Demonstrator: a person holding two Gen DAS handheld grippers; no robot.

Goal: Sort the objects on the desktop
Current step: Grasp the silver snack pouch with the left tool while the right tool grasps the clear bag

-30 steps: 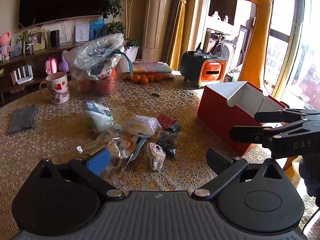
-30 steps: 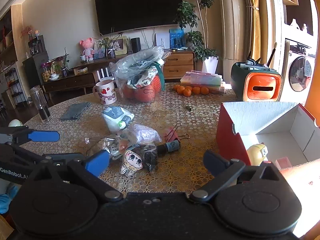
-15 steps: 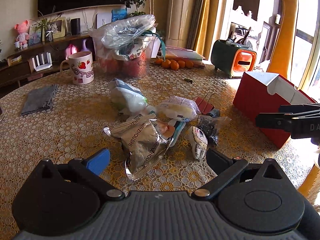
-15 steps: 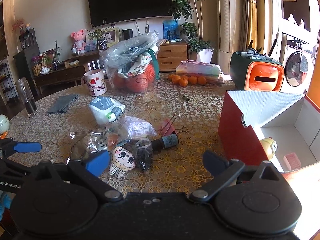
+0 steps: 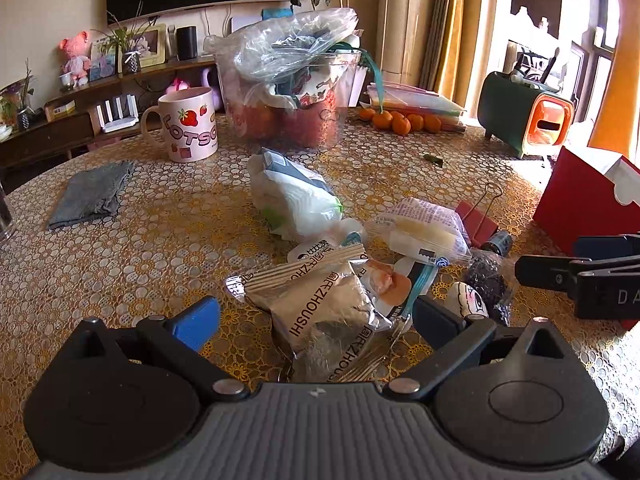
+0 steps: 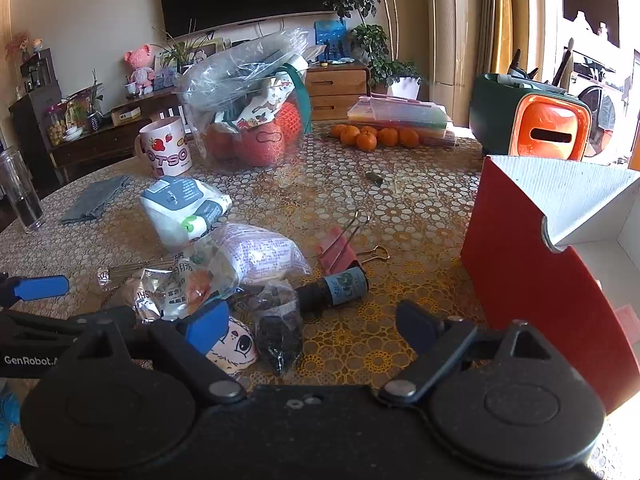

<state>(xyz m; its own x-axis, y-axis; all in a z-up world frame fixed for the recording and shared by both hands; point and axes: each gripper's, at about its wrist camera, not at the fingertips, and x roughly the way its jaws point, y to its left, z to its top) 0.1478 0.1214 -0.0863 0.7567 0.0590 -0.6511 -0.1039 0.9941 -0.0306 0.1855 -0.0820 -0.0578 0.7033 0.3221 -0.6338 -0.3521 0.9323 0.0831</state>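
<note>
A pile of small items lies on the patterned table. My left gripper is open and low over a silver snack packet, which sits between its fingers without being pressed. My right gripper is open, its jaws closing. A small dark bag lies between them, with a cartoon-face charm beside the left finger. Just beyond are a dark bottle and a red binder clip. A white tissue pack and a clear-wrapped snack lie farther back. The red box stands open at the right.
A strawberry mug, a clear tub stuffed with bags, oranges and a green-and-orange holder stand at the back. A grey cloth lies at the left and a glass at the table's left edge.
Both grippers have come down and closer to the pile. The silver packet now lies between the left fingers. The right jaws have narrowed a little.
</note>
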